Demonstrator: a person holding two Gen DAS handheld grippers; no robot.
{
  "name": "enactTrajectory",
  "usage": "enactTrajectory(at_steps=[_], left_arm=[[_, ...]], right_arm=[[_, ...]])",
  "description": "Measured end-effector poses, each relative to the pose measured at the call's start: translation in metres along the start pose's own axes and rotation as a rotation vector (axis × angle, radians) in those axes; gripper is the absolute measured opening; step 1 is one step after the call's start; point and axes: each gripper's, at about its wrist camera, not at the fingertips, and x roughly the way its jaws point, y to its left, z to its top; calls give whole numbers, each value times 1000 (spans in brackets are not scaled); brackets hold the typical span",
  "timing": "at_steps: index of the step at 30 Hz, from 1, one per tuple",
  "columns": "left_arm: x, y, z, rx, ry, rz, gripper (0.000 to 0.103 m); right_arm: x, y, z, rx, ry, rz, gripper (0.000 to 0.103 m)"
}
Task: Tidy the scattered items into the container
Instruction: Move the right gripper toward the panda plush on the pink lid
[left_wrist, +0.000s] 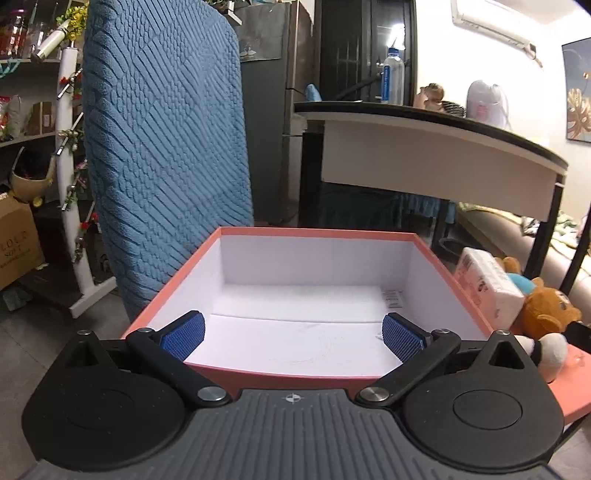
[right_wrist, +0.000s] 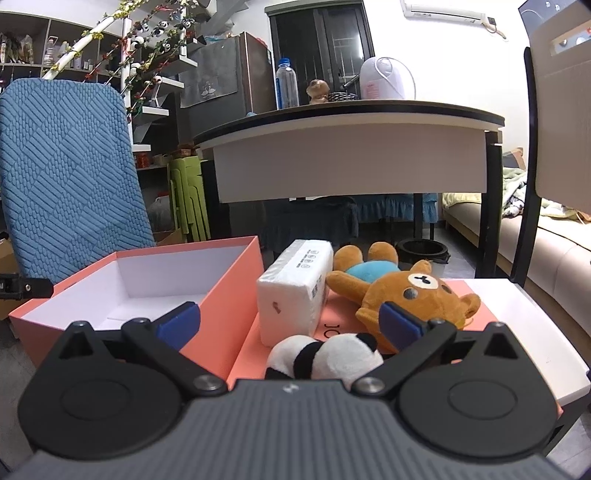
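Note:
A salmon-pink box (left_wrist: 314, 233) with a white, bare inside stands right in front of my left gripper (left_wrist: 291, 332), which is open with its blue pads over the near rim. In the right wrist view the same box (right_wrist: 229, 295) is at the left. Beside it stands a white tissue pack (right_wrist: 291, 291), then a brown teddy bear (right_wrist: 402, 299) in a blue shirt lying on its back, and a small panda plush (right_wrist: 325, 358) nearest me. My right gripper (right_wrist: 290, 325) is open, its fingers either side of the panda without touching it. The tissue pack (left_wrist: 487, 288) and bear (left_wrist: 550, 306) show at the left view's right edge.
The items rest on the box's pink lid (right_wrist: 332, 321) on a small white table (right_wrist: 535, 325). A blue-covered chair (right_wrist: 66, 177) stands behind the box. A dark-topped desk (right_wrist: 351, 122) with a water bottle (right_wrist: 287, 86) is further back, and a sofa (right_wrist: 535, 236) is on the right.

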Motion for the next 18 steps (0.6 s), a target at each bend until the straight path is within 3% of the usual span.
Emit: enactTrajectory(at_steps=[10, 18], left_arm=[[-6, -6, -1, 58, -44, -1, 103], [-10, -3, -2, 37, -95, -8, 103]], right_arm=[[2, 4, -11, -36, -41, 1, 103], [3, -4, -11, -26, -52, -11, 103]])
